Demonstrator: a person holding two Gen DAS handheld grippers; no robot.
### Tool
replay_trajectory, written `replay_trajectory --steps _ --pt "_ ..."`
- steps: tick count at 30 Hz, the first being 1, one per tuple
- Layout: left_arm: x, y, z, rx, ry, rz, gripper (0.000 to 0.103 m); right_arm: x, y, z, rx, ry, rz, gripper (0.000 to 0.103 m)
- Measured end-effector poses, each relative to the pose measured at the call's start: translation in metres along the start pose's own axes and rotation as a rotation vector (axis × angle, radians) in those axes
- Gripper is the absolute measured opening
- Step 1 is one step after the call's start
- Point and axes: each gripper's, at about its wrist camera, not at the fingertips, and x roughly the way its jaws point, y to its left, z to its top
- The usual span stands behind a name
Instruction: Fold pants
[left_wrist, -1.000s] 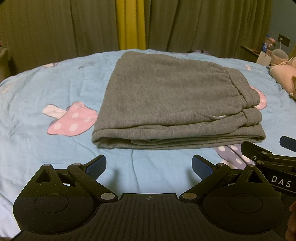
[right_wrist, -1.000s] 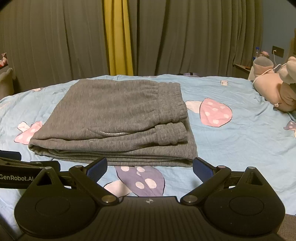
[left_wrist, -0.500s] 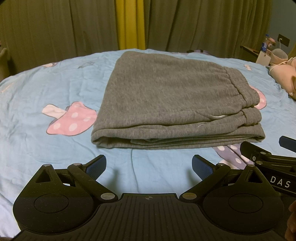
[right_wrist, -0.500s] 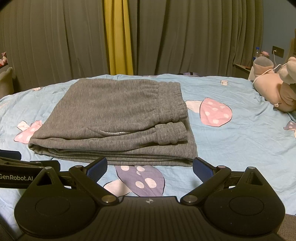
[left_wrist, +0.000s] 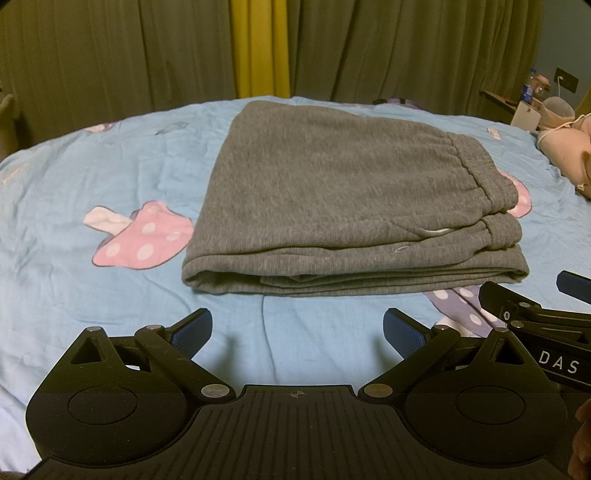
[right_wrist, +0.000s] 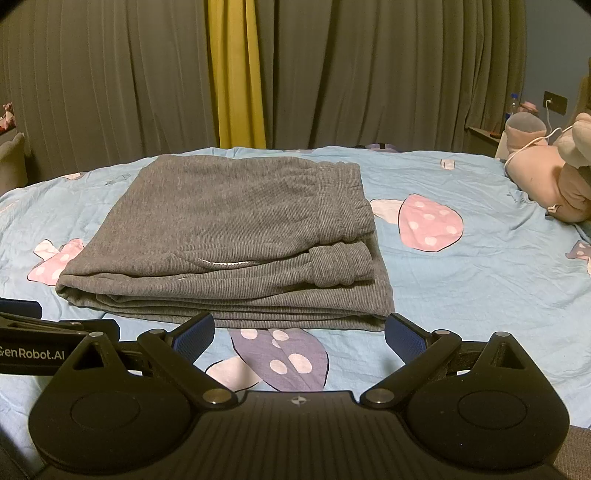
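Note:
Grey sweatpants (left_wrist: 343, 195) lie folded in a flat rectangular stack on the blue bed sheet (left_wrist: 74, 192), waistband to the right. They also show in the right wrist view (right_wrist: 236, 229). My left gripper (left_wrist: 297, 328) is open and empty, just short of the stack's near folded edge. My right gripper (right_wrist: 300, 330) is open and empty, its fingertips level with the stack's near edge. The right gripper's side shows at the right edge of the left wrist view (left_wrist: 535, 317).
The sheet carries pink and purple mushroom prints (right_wrist: 430, 223). A pink plush toy (right_wrist: 546, 181) with a white cord lies at the far right of the bed. Dark curtains with a yellow strip (right_wrist: 236, 74) hang behind. A nightstand with bottles (right_wrist: 517, 110) stands back right.

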Motion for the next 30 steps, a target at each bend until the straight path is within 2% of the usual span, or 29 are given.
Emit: replay_trajectory --steps 30 --pt "0.0010 0.0005 -0.0029 0.001 0.014 -0.008 0.102 0.0011 -0.0014 -0.0020 -0.005 0.005 0.000 0.099"
